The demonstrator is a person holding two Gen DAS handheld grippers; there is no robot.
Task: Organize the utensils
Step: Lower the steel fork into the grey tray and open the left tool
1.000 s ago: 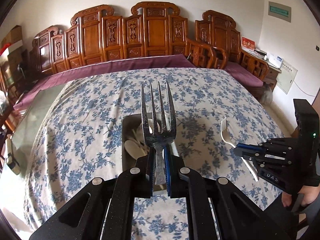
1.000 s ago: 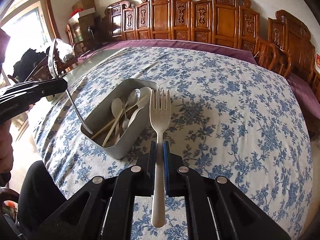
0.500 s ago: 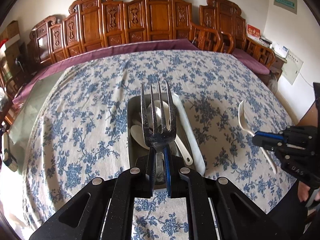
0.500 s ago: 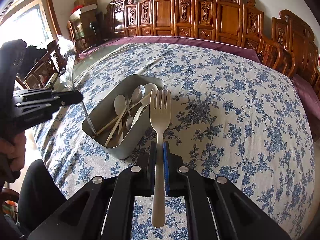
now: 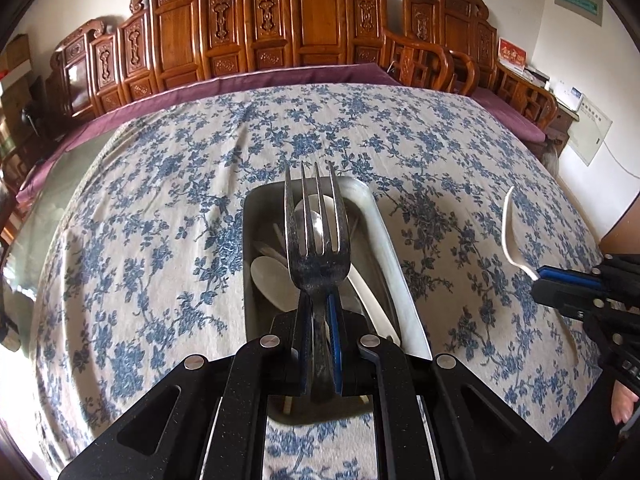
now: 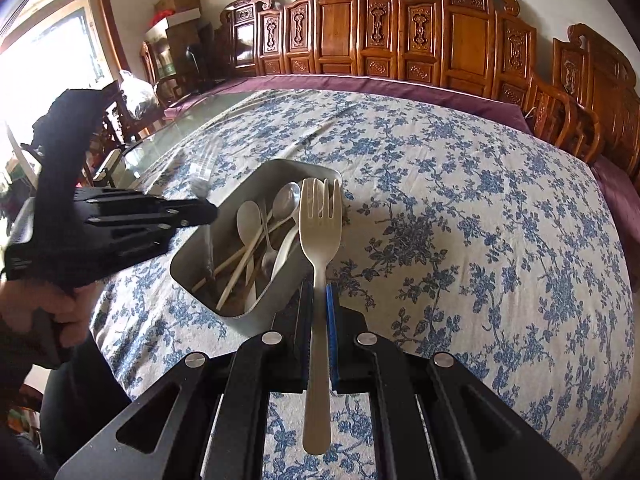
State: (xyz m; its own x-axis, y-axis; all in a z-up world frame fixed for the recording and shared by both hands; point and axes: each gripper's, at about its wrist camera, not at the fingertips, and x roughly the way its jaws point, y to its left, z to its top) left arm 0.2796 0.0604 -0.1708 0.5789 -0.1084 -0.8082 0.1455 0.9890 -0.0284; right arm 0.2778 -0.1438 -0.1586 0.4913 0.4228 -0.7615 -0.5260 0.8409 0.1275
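My left gripper (image 5: pixel 318 312) is shut on a dark metal fork (image 5: pixel 318 236), tines up, directly over the grey metal box (image 5: pixel 386 240). White spoons (image 5: pixel 268 276) lie in the box. In the right wrist view the left gripper (image 6: pixel 208 210) hangs over the box's near-left end, and the metal fork (image 6: pixel 202 184) looks blurred, its handle dipping into the box (image 6: pixel 256 322). My right gripper (image 6: pixel 319 300) is shut on a cream plastic fork (image 6: pixel 321 232), just right of the box and above the cloth. It also shows at the right edge as the right gripper (image 5: pixel 544 280).
A blue-flowered cloth (image 6: pixel 460 240) covers the table, with bare glass (image 6: pixel 176 136) at its far left. Carved wooden chairs (image 5: pixel 304 28) line the far side. A person's hand (image 6: pixel 52 312) grips the left tool. Several spoons and chopsticks (image 6: pixel 256 240) fill the box.
The left gripper has come down and forward over the box with the metal fork, whose handle now reaches inside. The right gripper and its cream fork have stayed put.
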